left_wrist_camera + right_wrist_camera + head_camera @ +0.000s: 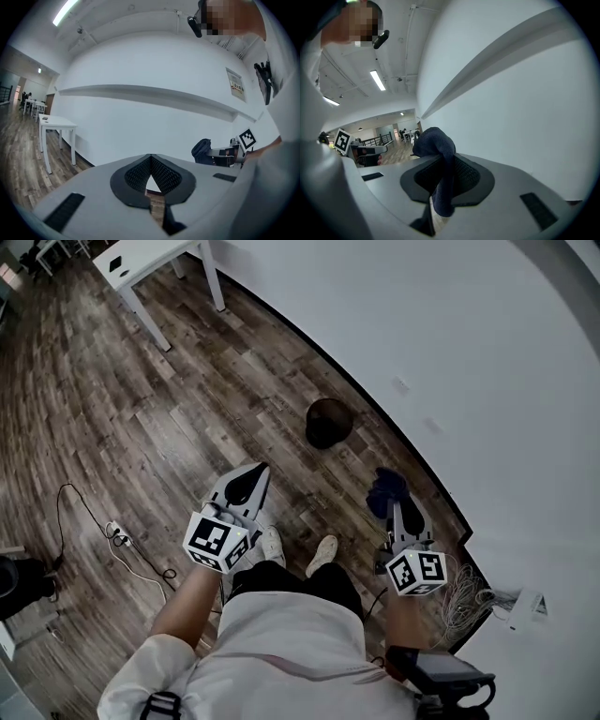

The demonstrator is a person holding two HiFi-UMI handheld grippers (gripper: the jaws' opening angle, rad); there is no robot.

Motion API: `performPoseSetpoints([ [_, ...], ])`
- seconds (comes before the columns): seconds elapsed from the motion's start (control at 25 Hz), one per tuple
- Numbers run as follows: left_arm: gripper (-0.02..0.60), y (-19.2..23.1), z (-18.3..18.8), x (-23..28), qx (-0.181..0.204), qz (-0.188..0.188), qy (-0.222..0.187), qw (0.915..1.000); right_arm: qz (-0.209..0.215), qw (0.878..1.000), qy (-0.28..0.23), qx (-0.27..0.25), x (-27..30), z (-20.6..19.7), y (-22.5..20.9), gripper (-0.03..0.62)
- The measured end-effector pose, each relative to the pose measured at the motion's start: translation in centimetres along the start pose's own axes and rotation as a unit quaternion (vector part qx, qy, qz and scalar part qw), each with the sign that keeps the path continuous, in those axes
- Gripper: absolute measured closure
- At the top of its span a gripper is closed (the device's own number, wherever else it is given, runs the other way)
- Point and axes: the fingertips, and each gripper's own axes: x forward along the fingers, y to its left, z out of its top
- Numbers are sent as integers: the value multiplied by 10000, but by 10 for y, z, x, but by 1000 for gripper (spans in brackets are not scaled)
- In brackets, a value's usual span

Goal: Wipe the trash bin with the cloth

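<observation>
Cloth (435,143) is pinched in the right gripper (445,164) — left gripper (150,159) is pressed together, empty. Trash bin (328,422) is untouched.

Bright, even | ceiling strip lights (377,79) (glare-free) | fisheye edges dark | focus sharp

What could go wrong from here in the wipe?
The cloth is pinched only by a narrow fold in the right gripper, so it may slip out while wiping. The trash bin stands free near the wall, and the left gripper is shut and empty, so the bin could slide or tip.
</observation>
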Motion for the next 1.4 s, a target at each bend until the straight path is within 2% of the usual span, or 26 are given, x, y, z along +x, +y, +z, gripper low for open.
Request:
performPoseSetpoints([
  [0.16, 572, 12, -35, 45, 12, 135, -59, 9999, 41, 10000, -54, 30, 39, -26, -31, 536],
  [0.32, 572, 33, -104, 86, 79, 331, 4, 9994, 205, 9995, -91, -207, 86, -85, -70, 536],
  [0.48, 572, 62, -211, 135, 420, 532, 108, 9976, 410, 9987, 18, -294, 133, -184, -126, 536],
  [0.68, 572, 116, -371, 181, 416, 648, 192, 9968, 781, 9963, -23, -363, 197, -328, -163, 536],
  [0.84, 572, 141, -457, 202, 466, 545, 200, 9972, 1126, 9928, 67, -406, 231, -421, -181, 536],
  [1.04, 572, 170, -525, 209, 471, 428, 47, 9980, 1207, 9888, 306, -825, 275, -520, -205, 536],
  [1.2, 572, 184, -572, 222, 599, 306, -14, 9977, 1201, 9891, 53, -853, 308, -563, -224, 536],
  [1.4, 572, 201, -592, 224, 406, 168, -217, 9988, 1261, 9894, -177, -694, 334, -614, -226, 536],
])
